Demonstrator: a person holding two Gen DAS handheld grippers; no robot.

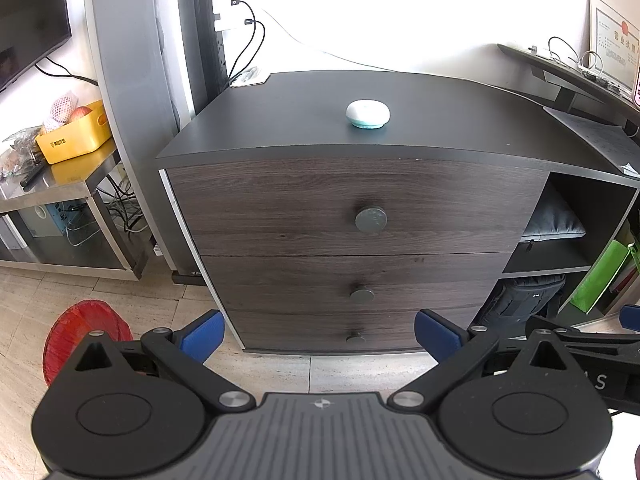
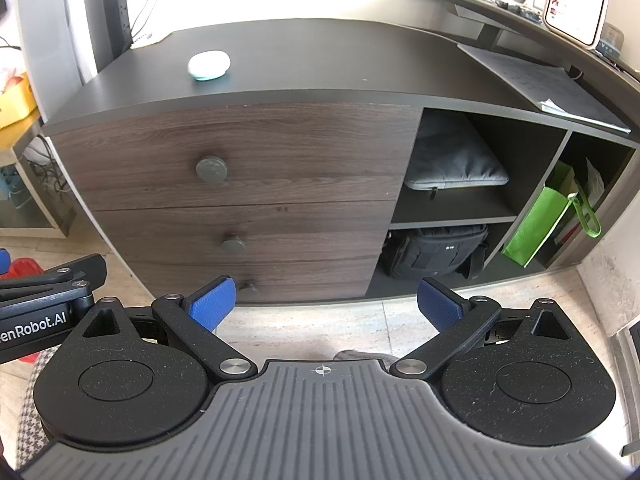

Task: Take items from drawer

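A dark wood cabinet [image 1: 320,208] has three shut drawers, each with a round grey knob: top [image 1: 371,219], middle [image 1: 361,294], bottom [image 1: 355,337]. It also shows in the right wrist view [image 2: 280,160], with the top knob [image 2: 211,169] left of centre. A white and teal puck [image 1: 367,114] lies on the cabinet top [image 2: 209,65]. My left gripper [image 1: 320,336] is open and empty, some way in front of the lower drawers. My right gripper [image 2: 324,306] is open and empty, low before the cabinet. The drawers' contents are hidden.
Open shelves right of the drawers hold a grey sleeve [image 2: 452,160], a black bag [image 2: 436,252] and a green bag [image 2: 540,220]. A red basket [image 1: 86,332] sits on the floor at left. A steel table with a yellow box [image 1: 74,136] stands left.
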